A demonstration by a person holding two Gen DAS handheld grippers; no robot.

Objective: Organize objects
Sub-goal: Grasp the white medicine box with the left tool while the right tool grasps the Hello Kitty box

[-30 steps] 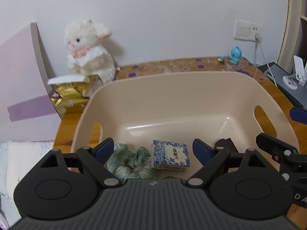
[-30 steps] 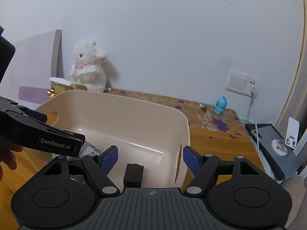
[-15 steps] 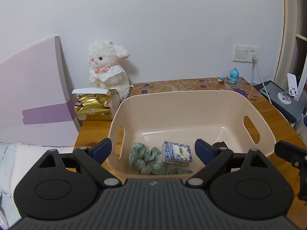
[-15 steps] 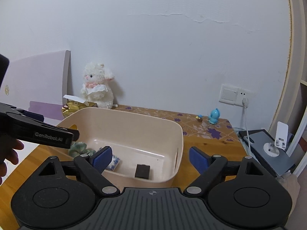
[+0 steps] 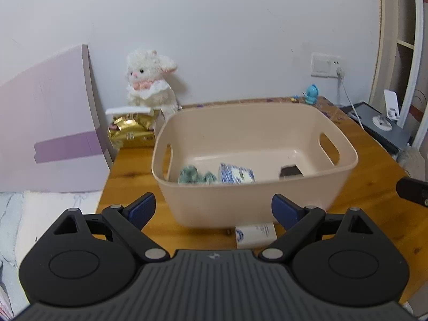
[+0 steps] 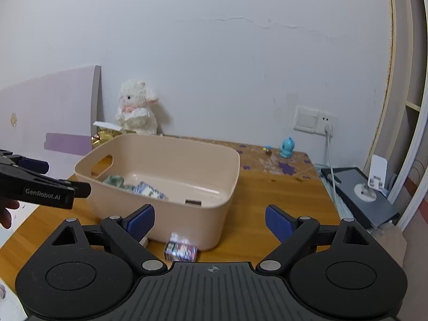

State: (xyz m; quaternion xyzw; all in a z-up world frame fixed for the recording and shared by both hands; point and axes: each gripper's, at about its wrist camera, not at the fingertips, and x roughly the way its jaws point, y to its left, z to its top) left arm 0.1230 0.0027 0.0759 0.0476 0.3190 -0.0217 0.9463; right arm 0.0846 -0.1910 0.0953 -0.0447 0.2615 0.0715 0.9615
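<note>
A beige plastic basket stands on the wooden table. Inside it lie a green cloth, a blue-and-white patterned box and a small black block. A white packet rests on the table in front of the basket. A small colourful box lies at the basket's near side. My left gripper is open and empty, held back from the basket. My right gripper is open and empty too.
A white plush lamb sits on a gold packet box at the back left. A pale purple board leans at the left. A blue figurine, a wall socket with cable and a dark device are at the right.
Both grippers have pulled back and up from inside the basket. The whole basket and the items in front of it have come into view. Both stay open.
</note>
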